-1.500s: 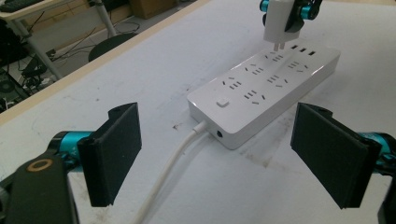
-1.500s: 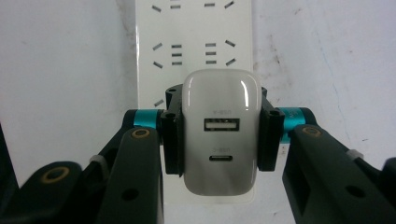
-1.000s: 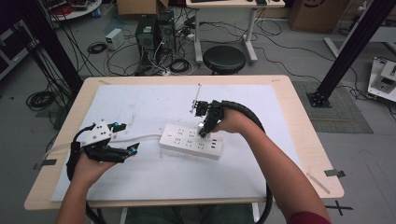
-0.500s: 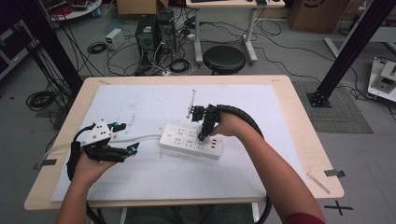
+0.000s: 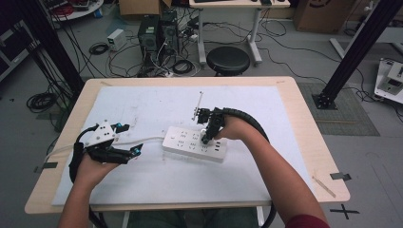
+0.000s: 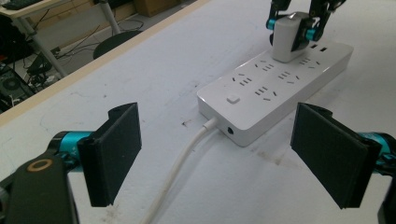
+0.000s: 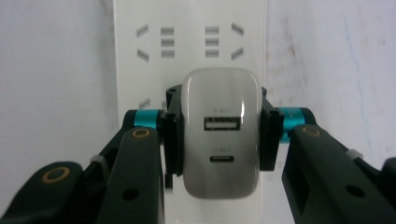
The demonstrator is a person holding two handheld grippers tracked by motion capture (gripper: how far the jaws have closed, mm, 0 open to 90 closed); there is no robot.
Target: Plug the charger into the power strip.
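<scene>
A white USB charger [image 7: 220,137] sits clamped between the jaws of the right gripper [image 7: 219,135], its two ports facing the camera in the centre of the right gripper view. Directly beneath it lies a white power strip [image 5: 195,143], placed just right of centre on the pale mat [image 5: 157,185] in the high view. From the left gripper view, in the upper right of the frame, the charger [image 6: 286,42] stands upright on the strip's far end [image 6: 327,56], apparently over a socket; whether its pins are fully seated cannot be told.

The left gripper [image 5: 116,149] rests at the left of the high view, jaws spread wide and holding nothing, pointed along the strip's white cable [image 6: 182,168], which runs toward the bottom of that gripper's own view beside the strip's switch [image 6: 232,99].

Judging from this, the step in hand is plugging in or pulling out the charger. Doing it well likely means keeping the charger square to the strip and moving straight along the pins, without rocking. The strip looks light enough to shift or lift, so steadying it with the free gripper may help.
</scene>
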